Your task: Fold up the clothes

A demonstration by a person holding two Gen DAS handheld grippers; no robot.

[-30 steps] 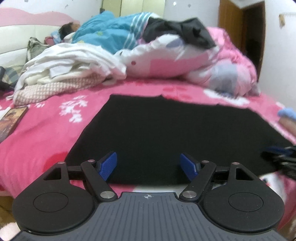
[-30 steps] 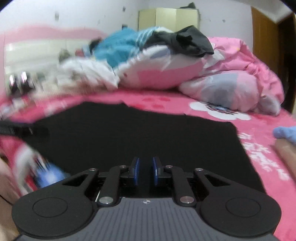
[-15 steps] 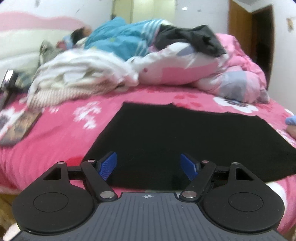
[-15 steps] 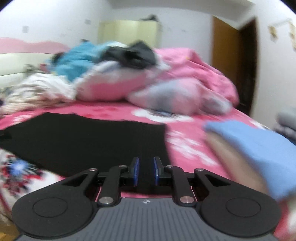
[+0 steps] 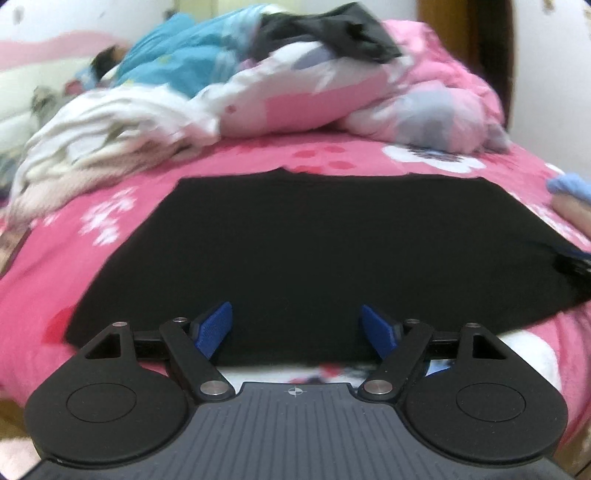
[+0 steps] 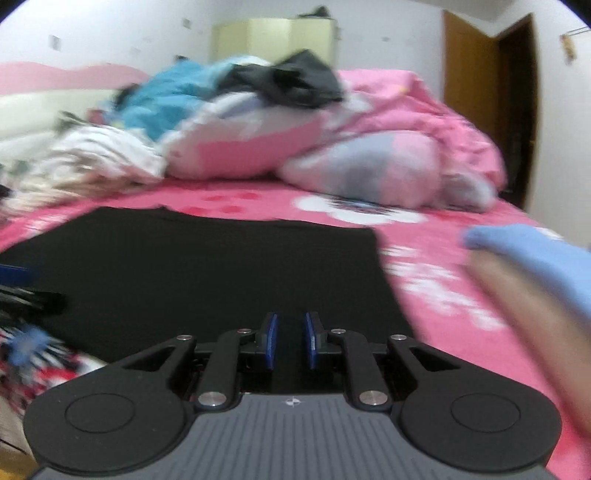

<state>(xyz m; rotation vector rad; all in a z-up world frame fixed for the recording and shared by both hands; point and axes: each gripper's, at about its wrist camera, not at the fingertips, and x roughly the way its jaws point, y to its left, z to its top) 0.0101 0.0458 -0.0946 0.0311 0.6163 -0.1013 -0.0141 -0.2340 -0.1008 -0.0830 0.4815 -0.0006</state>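
A black garment lies flat on the pink flowered bed; it also shows in the right wrist view. My left gripper is open and empty, hovering over the garment's near edge. My right gripper has its blue pads nearly together with a narrow gap, nothing between them, over the garment's near right part. The other gripper's tip shows at the right edge of the left wrist view and the left edge of the right wrist view.
A heap of white clothes lies at the back left. A pink and white quilt with a dark garment on top fills the back. A forearm in a blue sleeve is at the right.
The left wrist view has moved closer to the garment and swung right. The right wrist view has swung back left over the garment. Both grippers' jaws are unchanged.
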